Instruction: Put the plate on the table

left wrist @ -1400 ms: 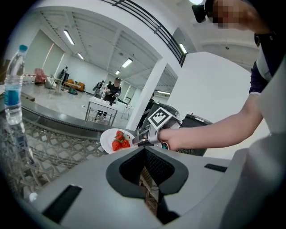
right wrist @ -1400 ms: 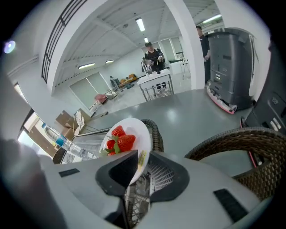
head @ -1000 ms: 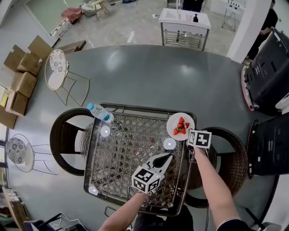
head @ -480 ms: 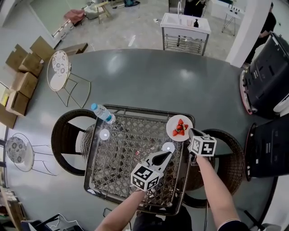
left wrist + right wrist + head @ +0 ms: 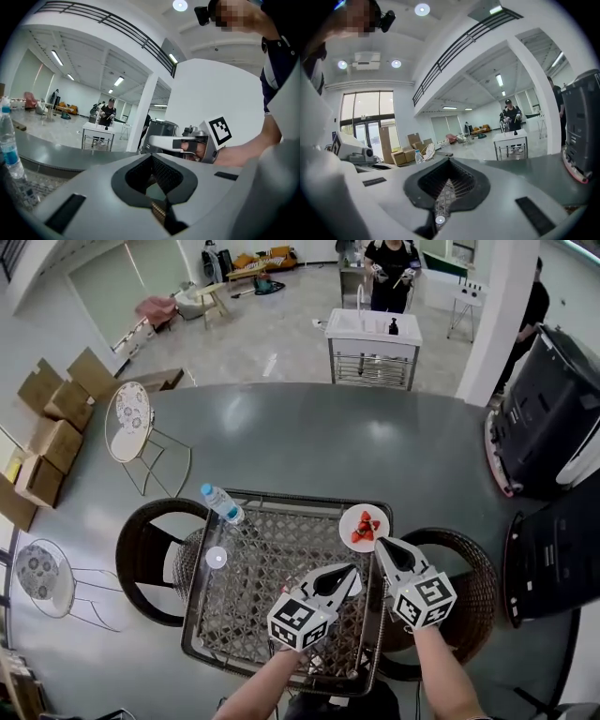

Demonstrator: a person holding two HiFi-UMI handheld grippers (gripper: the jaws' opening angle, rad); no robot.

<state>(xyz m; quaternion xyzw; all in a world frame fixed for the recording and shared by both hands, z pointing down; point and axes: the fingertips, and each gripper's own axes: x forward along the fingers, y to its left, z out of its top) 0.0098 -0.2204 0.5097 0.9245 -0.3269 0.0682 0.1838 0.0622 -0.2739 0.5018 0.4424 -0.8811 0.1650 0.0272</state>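
Note:
The white plate (image 5: 364,526) with several strawberries rests on the far right corner of the glass-topped wicker table (image 5: 272,606). My right gripper (image 5: 382,543) is shut and empty, its tip just short of the plate's near edge and apart from it. My left gripper (image 5: 353,569) is shut too, hovering over the table's right half and pointing toward the plate. In the left gripper view the shut left gripper (image 5: 157,206) faces the right gripper (image 5: 187,143). In the right gripper view the shut right gripper (image 5: 439,208) looks across the table; the plate is hidden there.
A water bottle (image 5: 221,502) stands at the table's far left corner. Wicker chairs flank the table on the left (image 5: 150,559) and right (image 5: 473,587). A white wire chair (image 5: 131,423), cardboard boxes (image 5: 47,418), black cases (image 5: 553,427) and a sink cart (image 5: 372,343) lie beyond.
My right gripper has left the plate's edge and drawn back toward me. The plate stays on the table corner. The left gripper has barely moved; the head view has tilted up.

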